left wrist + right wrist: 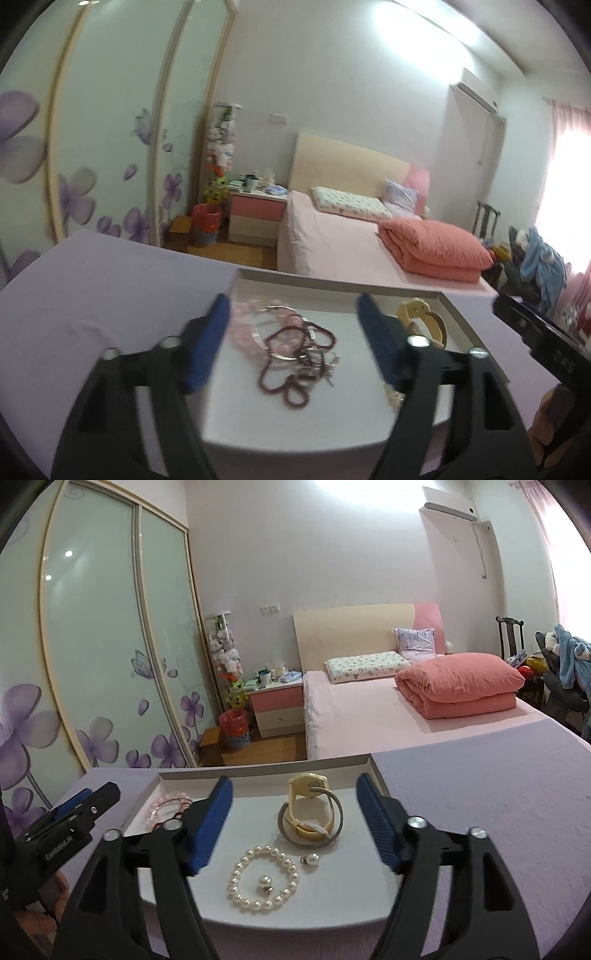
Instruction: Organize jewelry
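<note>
Motion blur smears the tangled dark-red bead strand (295, 363) in the white tray (332, 286); the left gripper's right finger (376, 339) hides part of the cream watch (424, 317); the tray's near edge is cut off.

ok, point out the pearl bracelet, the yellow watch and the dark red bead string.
pearl bracelet (236, 871): right wrist view, left arc of pearls.
yellow watch (306, 783): right wrist view, its face.
dark red bead string (291, 394): left wrist view, lower loop.

The counter (480, 812) wears matt lilac cloth. On it sits a white tray (258, 775), smooth and matt like card. Inside, a pearl bracelet (264, 878) gleams glossy, the bangle (338, 823) looks like brushed metal, and the cream watch (306, 786) looks like smooth plastic.
</note>
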{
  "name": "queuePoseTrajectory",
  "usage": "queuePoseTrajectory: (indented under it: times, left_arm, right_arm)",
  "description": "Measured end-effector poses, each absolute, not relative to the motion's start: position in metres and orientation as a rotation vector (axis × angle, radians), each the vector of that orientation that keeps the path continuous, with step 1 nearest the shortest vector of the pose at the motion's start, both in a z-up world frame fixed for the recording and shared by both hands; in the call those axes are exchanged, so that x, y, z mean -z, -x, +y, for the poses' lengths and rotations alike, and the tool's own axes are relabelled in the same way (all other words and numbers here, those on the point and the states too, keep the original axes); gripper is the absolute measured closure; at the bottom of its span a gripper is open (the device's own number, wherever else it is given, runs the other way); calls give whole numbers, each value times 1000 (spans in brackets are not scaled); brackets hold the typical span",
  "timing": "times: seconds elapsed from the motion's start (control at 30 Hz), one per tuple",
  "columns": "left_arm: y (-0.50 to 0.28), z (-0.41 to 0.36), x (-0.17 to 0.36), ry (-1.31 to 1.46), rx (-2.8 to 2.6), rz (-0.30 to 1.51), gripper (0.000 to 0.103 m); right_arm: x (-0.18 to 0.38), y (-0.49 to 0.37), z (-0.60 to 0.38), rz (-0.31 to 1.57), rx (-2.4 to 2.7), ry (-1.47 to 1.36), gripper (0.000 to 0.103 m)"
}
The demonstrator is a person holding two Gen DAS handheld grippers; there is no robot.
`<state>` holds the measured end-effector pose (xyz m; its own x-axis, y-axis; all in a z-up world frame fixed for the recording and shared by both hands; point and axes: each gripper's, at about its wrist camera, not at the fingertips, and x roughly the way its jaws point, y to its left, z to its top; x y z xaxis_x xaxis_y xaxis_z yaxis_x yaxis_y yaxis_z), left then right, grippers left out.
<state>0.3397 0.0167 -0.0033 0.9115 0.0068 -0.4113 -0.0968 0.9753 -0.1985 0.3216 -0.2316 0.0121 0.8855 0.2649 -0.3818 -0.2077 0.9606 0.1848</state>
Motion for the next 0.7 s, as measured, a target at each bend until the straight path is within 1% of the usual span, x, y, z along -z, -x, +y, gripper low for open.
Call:
queuePoseTrajectory:
  times: [0.03,0.1,0.2,0.23,0.4,0.57,0.7]
  left_arm:
    - [-331,22,0,234,-59,417,22]
    - [-315,27,-6,246,-56,412,14]
    - [-280,32,-16,237,-40,380,5]
    - [-270,32,-17,230,-36,369,4]
    - [-202,23,-27,152,15,310,4]
    - [-147,10,-23,73,8,272,4]
    - [-115,8,-15,93,-14,255,4]
  right_arm:
    - [-14,-316,-231,411,-253,-140,24]
    - [-20,-300,-230,398,-276,-134,12]
    - [-27,-270,-226,377,-307,-105,4]
    - [-29,-259,-224,369,-315,-91,3]
    - [-32,-207,-217,345,-336,-38,2]
    - [-26,-166,-213,326,-316,0,2]
    - [-18,-143,-218,316,-275,-14,2]
